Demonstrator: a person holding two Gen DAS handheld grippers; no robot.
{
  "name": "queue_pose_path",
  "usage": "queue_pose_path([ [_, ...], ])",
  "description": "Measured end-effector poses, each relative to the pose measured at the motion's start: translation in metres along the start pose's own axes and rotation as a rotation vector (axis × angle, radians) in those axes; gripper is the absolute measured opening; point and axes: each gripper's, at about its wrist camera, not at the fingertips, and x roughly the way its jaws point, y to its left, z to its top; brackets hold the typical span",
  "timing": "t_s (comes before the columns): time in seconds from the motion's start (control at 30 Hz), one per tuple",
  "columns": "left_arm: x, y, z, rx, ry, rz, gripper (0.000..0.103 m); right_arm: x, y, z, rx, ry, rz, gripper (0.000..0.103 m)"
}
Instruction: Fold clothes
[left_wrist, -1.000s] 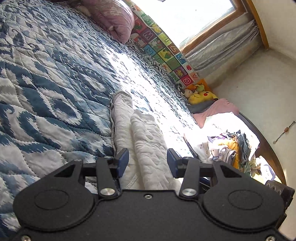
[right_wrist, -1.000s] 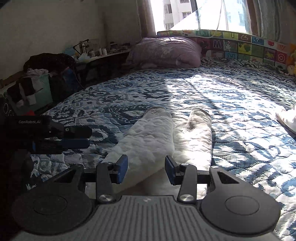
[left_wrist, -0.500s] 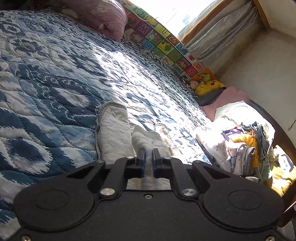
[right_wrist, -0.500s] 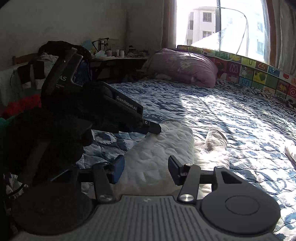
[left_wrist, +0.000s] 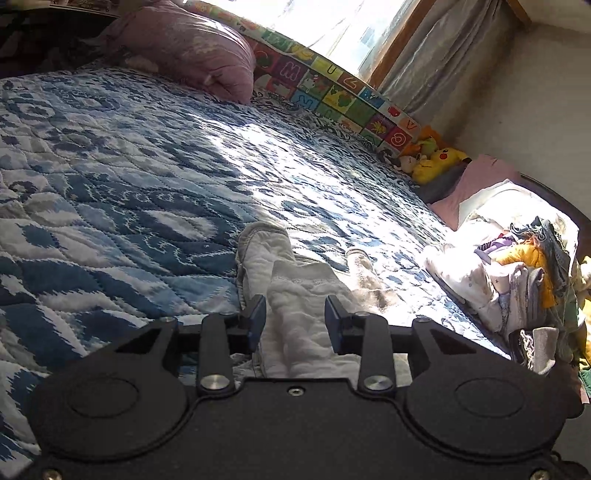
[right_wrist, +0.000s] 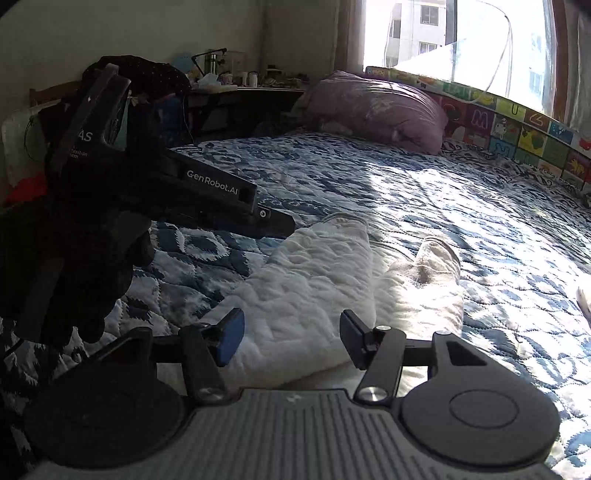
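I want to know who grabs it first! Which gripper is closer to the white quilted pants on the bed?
Left, though it's close. The left gripper hovers open right at the white quilted pants, by the far cuff. The right gripper is open over their near end.

Both wrist cameras sat low and close over the quilted bed (left_wrist: 147, 166), facing the window wall (the left one tilted); both saw the white trousers (right_wrist: 314, 280).
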Motion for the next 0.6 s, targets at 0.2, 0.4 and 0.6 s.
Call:
queue_pose_path([
  [0.2, 0.045, -0.029, 0.018, 0.253, 0.061, -0.011, 0.032, 0.017, -0.007, 0.0, 0.01, 0.041, -0.015, 0.06],
  [0.4, 0.098, -0.031, -0.014, 0.462, 0.248, 0.037, 0.034, 0.037, -0.009, -0.021, 0.084, 0.102, 0.005, 0.064],
  [0.6, 0.099, -0.032, -0.012, 0.458, 0.267, 0.044, 0.036, 0.038, -0.004, -0.025, 0.077, 0.087, -0.014, 0.065],
])
